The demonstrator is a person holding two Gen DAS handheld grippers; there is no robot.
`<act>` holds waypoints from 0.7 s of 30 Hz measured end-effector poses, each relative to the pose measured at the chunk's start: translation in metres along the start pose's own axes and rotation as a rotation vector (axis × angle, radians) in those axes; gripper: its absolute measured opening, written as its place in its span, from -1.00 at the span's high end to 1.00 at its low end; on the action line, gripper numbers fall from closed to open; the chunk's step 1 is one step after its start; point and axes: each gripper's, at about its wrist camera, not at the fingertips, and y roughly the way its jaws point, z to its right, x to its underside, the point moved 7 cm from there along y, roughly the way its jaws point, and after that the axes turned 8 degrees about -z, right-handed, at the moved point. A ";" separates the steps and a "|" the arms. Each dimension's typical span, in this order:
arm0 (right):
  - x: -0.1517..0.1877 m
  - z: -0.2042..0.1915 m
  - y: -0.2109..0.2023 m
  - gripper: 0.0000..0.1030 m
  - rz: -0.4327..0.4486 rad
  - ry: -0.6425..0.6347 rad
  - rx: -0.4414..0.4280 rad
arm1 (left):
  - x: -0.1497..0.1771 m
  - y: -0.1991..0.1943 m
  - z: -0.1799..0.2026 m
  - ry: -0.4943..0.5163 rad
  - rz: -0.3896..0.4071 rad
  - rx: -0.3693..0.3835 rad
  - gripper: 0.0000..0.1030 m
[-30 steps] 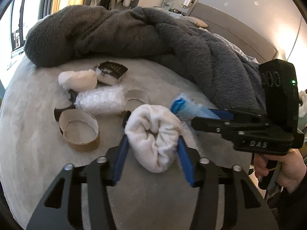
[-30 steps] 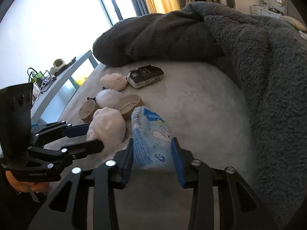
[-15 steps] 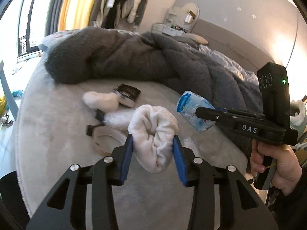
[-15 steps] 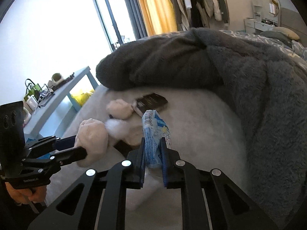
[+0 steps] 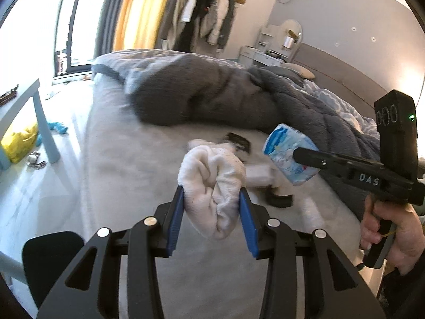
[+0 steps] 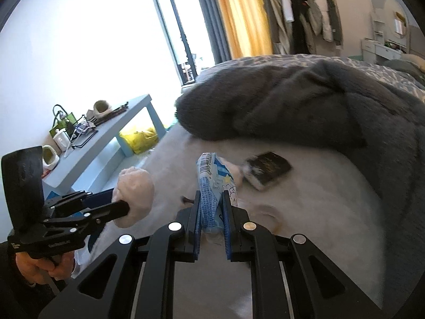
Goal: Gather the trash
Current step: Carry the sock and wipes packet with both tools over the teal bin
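My left gripper [image 5: 211, 190] is shut on a rolled white cloth [image 5: 212, 180], held up above the pale bed sheet [image 5: 127, 164]. In the right wrist view the same cloth [image 6: 134, 188] shows at the left gripper's [image 6: 124, 207] tip. My right gripper [image 6: 211, 194] is shut on a blue-and-white plastic packet [image 6: 212, 175], squeezed thin between the pads and lifted clear of the bed. The left wrist view shows that packet [image 5: 289, 156] at the right gripper's [image 5: 297, 155] end. A black packet [image 6: 268, 170] stays on the sheet, with blurred white wrap [image 5: 257, 175] and a tape roll [image 5: 279, 199] nearby.
A dark grey fleece blanket [image 5: 207, 98] is piled across the far side of the bed. A light blue side table [image 6: 106, 138] with small items stands left of the bed, a yellow bag [image 6: 138, 135] under it. A black chair seat [image 5: 50, 255] sits at the lower left.
Both grippers rose and drew back from the bed, carrying the cloth and the packet off the sheet. The right jaws closed tight on the packet, flattening it.
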 end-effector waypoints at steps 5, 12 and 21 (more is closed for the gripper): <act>-0.013 -0.038 0.017 0.73 -0.001 -0.032 -0.035 | 0.009 -0.013 -0.042 -0.030 -0.013 -0.055 0.16; -0.028 -0.108 0.051 0.73 -0.028 -0.117 -0.093 | 0.024 -0.029 -0.101 -0.088 -0.042 -0.143 0.16; -0.036 -0.185 0.096 0.73 -0.086 -0.174 -0.156 | 0.061 -0.031 -0.185 -0.206 -0.168 -0.229 0.15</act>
